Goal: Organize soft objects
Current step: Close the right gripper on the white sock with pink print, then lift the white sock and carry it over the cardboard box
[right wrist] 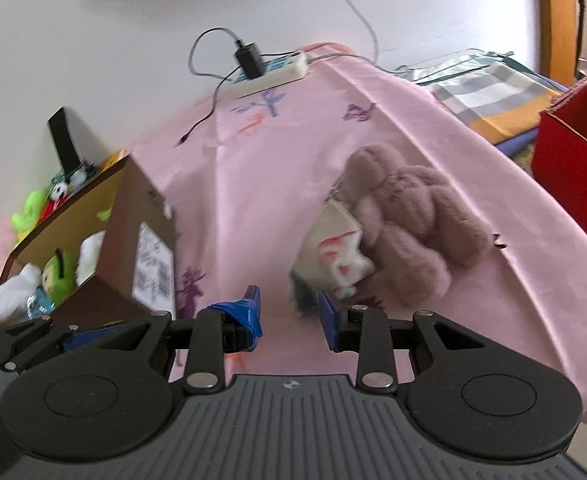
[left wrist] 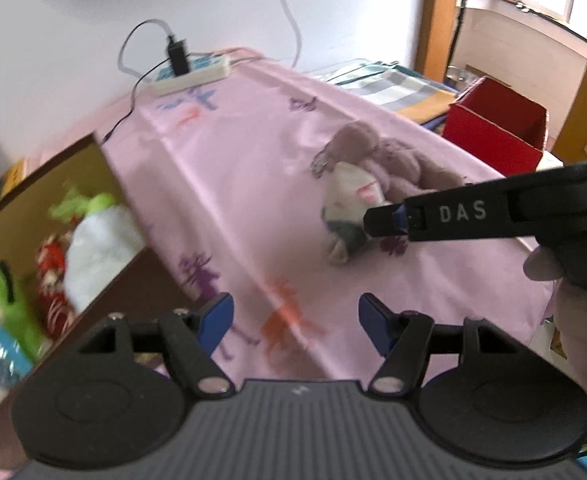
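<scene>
A mauve plush toy [right wrist: 409,224] lies on the pink cloth [right wrist: 253,184], partly on top of a small white plush [right wrist: 339,258]. Both also show in the left wrist view, the mauve one [left wrist: 389,160] behind the white one [left wrist: 351,200]. My right gripper [right wrist: 289,312] is open, its fingertips just short of the white plush; its right finger nearly touches it. In the left wrist view the right gripper [left wrist: 389,222] reaches in from the right to the white plush. My left gripper [left wrist: 295,320] is open and empty above the cloth. A cardboard box [right wrist: 113,216] at the left holds several soft toys [left wrist: 89,256].
A white power strip [right wrist: 273,68] with a black charger and cables lies at the far edge by the wall. A red box [right wrist: 573,184] stands at the right. A checked cloth [right wrist: 489,88] lies behind the pink one.
</scene>
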`<state>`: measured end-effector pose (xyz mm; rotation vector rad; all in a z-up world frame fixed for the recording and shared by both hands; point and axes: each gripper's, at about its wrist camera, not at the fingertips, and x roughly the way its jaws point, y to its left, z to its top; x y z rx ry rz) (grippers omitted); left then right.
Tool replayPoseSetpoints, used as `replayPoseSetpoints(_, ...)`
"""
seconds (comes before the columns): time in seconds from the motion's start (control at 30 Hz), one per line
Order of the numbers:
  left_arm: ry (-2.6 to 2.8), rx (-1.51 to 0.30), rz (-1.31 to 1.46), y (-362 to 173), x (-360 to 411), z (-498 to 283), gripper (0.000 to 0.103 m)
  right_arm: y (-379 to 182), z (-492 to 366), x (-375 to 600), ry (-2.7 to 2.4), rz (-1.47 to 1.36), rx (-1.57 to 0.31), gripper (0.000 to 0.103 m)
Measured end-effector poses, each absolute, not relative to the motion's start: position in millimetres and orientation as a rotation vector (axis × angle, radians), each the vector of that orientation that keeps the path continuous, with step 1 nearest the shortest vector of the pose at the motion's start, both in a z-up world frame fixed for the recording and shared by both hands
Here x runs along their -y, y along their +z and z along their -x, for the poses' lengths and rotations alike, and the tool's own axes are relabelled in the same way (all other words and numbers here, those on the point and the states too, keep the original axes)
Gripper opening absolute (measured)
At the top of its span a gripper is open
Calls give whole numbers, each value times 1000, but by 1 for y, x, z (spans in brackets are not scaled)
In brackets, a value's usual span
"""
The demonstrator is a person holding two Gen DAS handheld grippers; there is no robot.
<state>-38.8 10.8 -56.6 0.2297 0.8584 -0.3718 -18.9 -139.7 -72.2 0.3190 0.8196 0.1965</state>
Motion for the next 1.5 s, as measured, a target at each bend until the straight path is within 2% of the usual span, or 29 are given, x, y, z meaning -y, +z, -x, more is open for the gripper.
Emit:
replayPoseSetpoints(0.33,-453,-805,-227,-63,16,6,68,-79,-5,167,177,-407,-838,15)
replayPoseSetpoints(0.73,-505,-835,-212,-87,34,-29,68,-97,-39,178,191,-491,-929,16)
replayPoseSetpoints(1.33,-595,-879,-108,-108,33,-61,68,-108,-73,168,221,-438,-989,21)
replayPoseSetpoints(1.43,-631,-933,-61,-115,32,-65,54,-107,-73,164,239,-410,-987,21)
replayPoseSetpoints(1.5,-623,-926,-73,-115,34,-62,54,-106,-70,160,247,-374,-977,21)
